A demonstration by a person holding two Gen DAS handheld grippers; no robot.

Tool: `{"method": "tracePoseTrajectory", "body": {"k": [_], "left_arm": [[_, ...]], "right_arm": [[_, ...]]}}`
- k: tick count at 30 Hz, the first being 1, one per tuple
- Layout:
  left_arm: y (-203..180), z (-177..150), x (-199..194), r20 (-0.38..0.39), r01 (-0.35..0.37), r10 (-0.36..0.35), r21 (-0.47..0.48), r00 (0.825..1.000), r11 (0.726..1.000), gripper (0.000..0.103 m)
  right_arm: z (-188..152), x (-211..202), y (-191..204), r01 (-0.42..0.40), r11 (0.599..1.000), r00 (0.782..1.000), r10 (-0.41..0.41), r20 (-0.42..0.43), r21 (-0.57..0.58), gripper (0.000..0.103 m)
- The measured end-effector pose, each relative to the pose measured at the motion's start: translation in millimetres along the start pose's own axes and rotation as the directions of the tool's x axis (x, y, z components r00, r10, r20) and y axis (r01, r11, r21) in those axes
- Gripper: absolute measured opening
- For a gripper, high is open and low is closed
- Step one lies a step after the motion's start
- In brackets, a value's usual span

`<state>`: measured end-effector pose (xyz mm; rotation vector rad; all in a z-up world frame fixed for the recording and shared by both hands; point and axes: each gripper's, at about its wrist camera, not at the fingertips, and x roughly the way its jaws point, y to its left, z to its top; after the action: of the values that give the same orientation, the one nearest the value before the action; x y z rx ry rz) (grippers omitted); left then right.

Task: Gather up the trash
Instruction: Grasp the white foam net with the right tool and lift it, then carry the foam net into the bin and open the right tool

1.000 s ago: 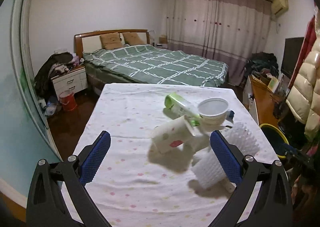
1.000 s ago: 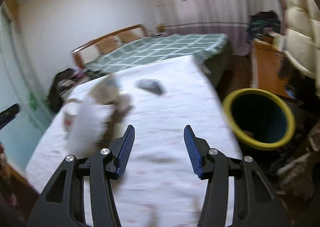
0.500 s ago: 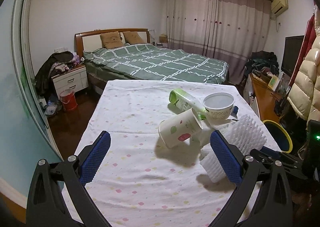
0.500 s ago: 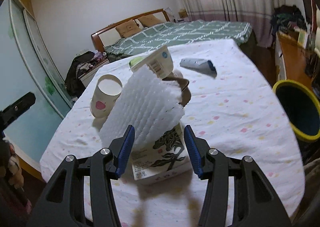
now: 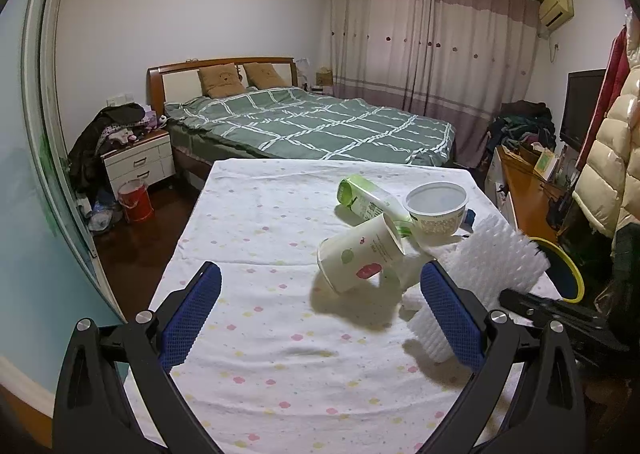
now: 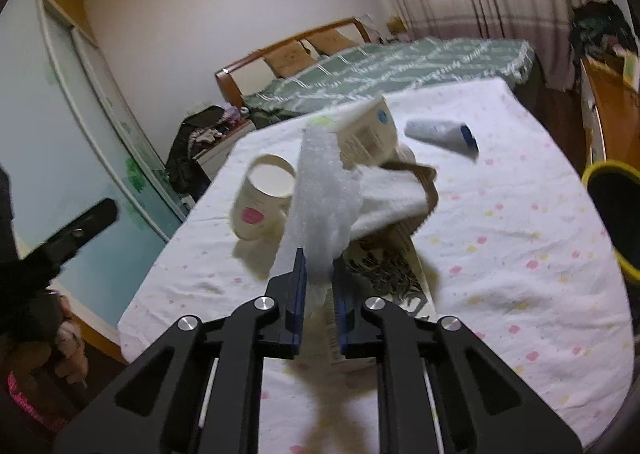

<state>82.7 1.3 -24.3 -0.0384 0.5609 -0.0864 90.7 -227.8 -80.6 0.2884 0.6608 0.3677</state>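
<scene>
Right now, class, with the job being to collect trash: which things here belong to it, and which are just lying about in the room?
Belongs to the job:
white foam sheet, pinched in the right hand-held gripper
paper cup
white tub
green bottle
squeezed tube
yellow-rimmed bin

Just lying about:
bed
nightstand
red bucket
curtains

The foam sheet (image 6: pixel 320 190) covers much of the printed box (image 6: pixel 384 274) beneath it. Beside that sheet, the yellow-rimmed bin (image 6: pixel 612 214) is cut off by the frame edge. The right-wrist view is motion-blurred, so the label on the tub (image 6: pixel 368 134) behind the sheet is unreadable.
</scene>
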Motion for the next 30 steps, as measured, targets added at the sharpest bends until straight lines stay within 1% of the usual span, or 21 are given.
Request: {"method": "tracePoseTrajectory", "body": {"k": [5, 7, 11, 14, 16, 19, 22, 23, 26, 27, 30], "left_arm": [[0.6, -1.2, -3.4, 0.003, -0.001, 0.001, -0.001, 1.000, 1.000, 0.098], [0.3, -1.6, -3.2, 0.003, 0.002, -0.002, 0.000, 1.000, 1.000, 0.098], [-3.2, -2.0, -2.3, -0.002, 0.009, -0.009, 0.013, 1.000, 1.000, 0.098], [-6.1, -1.5, 0.0, -0.009, 0.014, -0.014, 0.018, 1.000, 1.000, 0.098], [-8.3, -1.8, 0.5, -0.014, 0.014, -0.014, 0.024, 1.000, 1.000, 0.098], [-13.1, -0.8, 3.4, -0.022, 0.012, -0.012, 0.034, 1.000, 0.999, 0.098], [-18.6, 1.2, 7.8, -0.031, 0.008, -0.007, 0.043, 1.000, 0.999, 0.098], [-19.4, 1.6, 9.5, -0.033, 0.008, -0.006, 0.045, 0.999, 0.999, 0.098], [-25.6, 2.5, 14.5, -0.041, 0.009, -0.007, 0.055, 0.999, 0.998, 0.098], [-28.5, 2.9, 16.7, -0.045, 0.010, -0.008, 0.060, 0.999, 0.998, 0.098], [-37.2, 4.0, 22.3, -0.055, 0.016, -0.012, 0.076, 0.998, 0.997, 0.098]], "right_arm": [[6.5, -23.3, 13.9, -0.014, 0.999, 0.998, 0.018, 0.061, -0.053, 0.012], [9.3, -32.4, 18.1, -0.006, 0.998, 0.996, 0.013, 0.088, -0.070, 0.012], [17.8, -51.5, 12.7, 0.031, 0.997, 0.987, -0.019, 0.157, -0.070, 0.012], [24.3, -66.4, 0.1, 0.090, 0.995, 0.975, -0.077, 0.210, -0.053, 0.012], [28.5, -77.3, -12.6, 0.136, 0.990, 0.962, -0.124, 0.244, -0.032, 0.012], [36.5, -95.8, -40.1, 0.209, 0.978, 0.935, -0.205, 0.289, 0.016, 0.012], [42.7, -112.6, -73.5, 0.296, 0.953, 0.898, -0.302, 0.320, 0.069, 0.012], [44.8, -117.0, -88.0, 0.330, 0.939, 0.882, -0.342, 0.324, 0.094, 0.012], [47.5, -124.6, -130.0, 0.402, 0.901, 0.846, -0.434, 0.311, 0.162, 0.012], [47.8, -125.2, -145.7, 0.433, 0.882, 0.832, -0.470, 0.295, 0.184, 0.012], [48.4, -124.0, -186.9, 0.491, 0.838, 0.805, -0.540, 0.244, 0.237, 0.012]]}}
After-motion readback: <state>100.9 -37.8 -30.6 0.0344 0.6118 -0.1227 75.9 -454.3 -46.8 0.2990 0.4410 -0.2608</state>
